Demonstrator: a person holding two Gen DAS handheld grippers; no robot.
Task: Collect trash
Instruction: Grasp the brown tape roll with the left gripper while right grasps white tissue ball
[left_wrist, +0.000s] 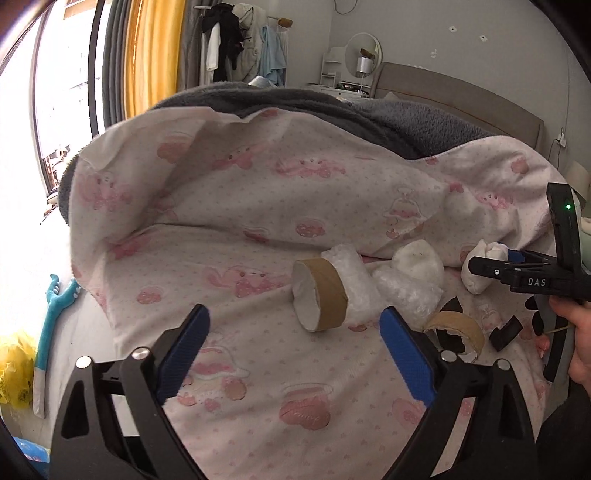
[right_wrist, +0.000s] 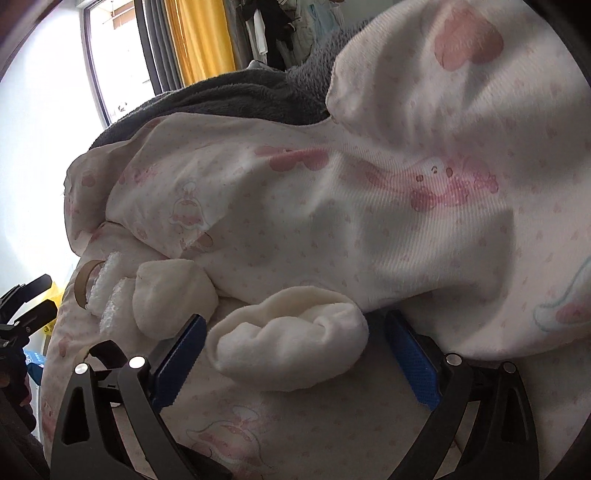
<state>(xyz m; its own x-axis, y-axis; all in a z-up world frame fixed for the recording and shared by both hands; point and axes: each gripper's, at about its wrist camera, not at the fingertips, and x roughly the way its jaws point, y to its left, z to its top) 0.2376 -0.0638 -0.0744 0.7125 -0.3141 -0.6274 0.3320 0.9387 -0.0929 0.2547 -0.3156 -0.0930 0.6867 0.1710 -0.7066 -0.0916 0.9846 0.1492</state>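
Trash lies on a pink-patterned bedsheet (left_wrist: 258, 369). A cardboard tape roll (left_wrist: 320, 295) stuffed with white plastic lies just ahead of my open, empty left gripper (left_wrist: 295, 332). Crumpled clear plastic (left_wrist: 406, 291), a white wad (left_wrist: 421, 264), a torn cardboard ring (left_wrist: 458, 332) and black scraps (left_wrist: 506, 332) lie to its right. My right gripper (right_wrist: 293, 338) is open, its blue fingers either side of a crumpled white wad (right_wrist: 291, 347), without closing on it. It also shows in the left wrist view (left_wrist: 480, 269). A second white wad (right_wrist: 173, 299) lies to the left.
A rumpled pink quilt (left_wrist: 295, 184) over a grey blanket (left_wrist: 258, 98) rises behind the trash. A yellow bag (left_wrist: 14, 373) and a teal toy (left_wrist: 51, 332) lie by the bed's left edge. A window, curtains, hanging clothes and a headboard stand beyond.
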